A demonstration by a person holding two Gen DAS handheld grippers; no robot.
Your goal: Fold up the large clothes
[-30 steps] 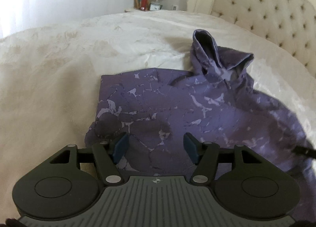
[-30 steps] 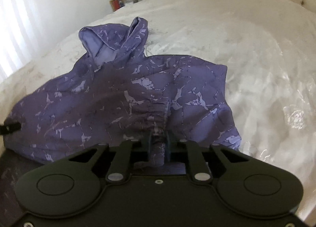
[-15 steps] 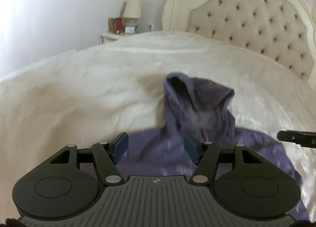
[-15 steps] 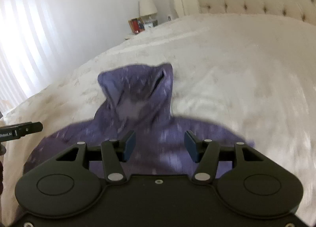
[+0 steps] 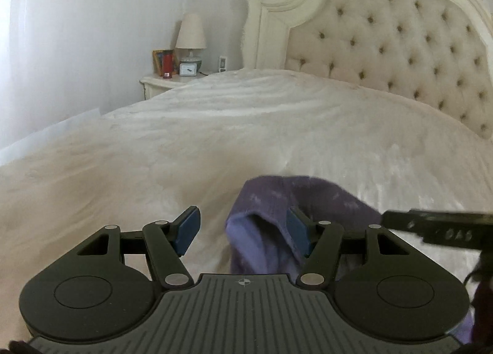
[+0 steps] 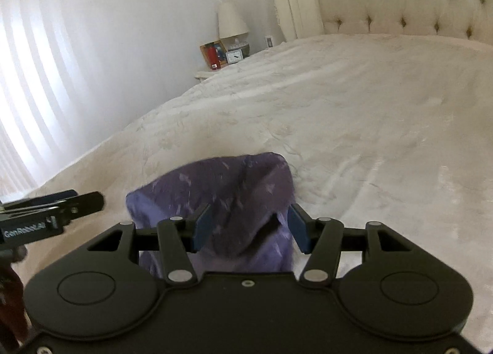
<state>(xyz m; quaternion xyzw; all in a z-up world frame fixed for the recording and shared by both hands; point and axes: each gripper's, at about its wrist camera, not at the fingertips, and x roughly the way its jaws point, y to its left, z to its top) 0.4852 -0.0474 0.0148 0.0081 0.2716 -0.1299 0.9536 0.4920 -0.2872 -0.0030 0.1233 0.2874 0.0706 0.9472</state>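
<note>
A purple patterned hoodie lies on the white bed; only its hood shows, low in the left wrist view (image 5: 268, 230) and in the right wrist view (image 6: 234, 197). The rest is hidden under the gripper bodies. My left gripper (image 5: 243, 232) is open and empty, just short of the hood, which sits towards its right finger. My right gripper (image 6: 249, 227) is open and empty, with the hood between and beyond its fingers. Each gripper shows at the edge of the other's view: the right one (image 5: 437, 226), the left one (image 6: 52, 209).
The white quilted bedspread (image 5: 215, 138) stretches ahead to a tufted cream headboard (image 5: 394, 39). A nightstand (image 5: 166, 83) with a lamp, clock and red item stands at the far left by the wall. Bright curtains (image 6: 27, 83) are on the left.
The right gripper has let go of the hoodie fabric and opened. Both grippers have pulled back and tilted up, so the hoodie body has dropped out of view and only the hood shows.
</note>
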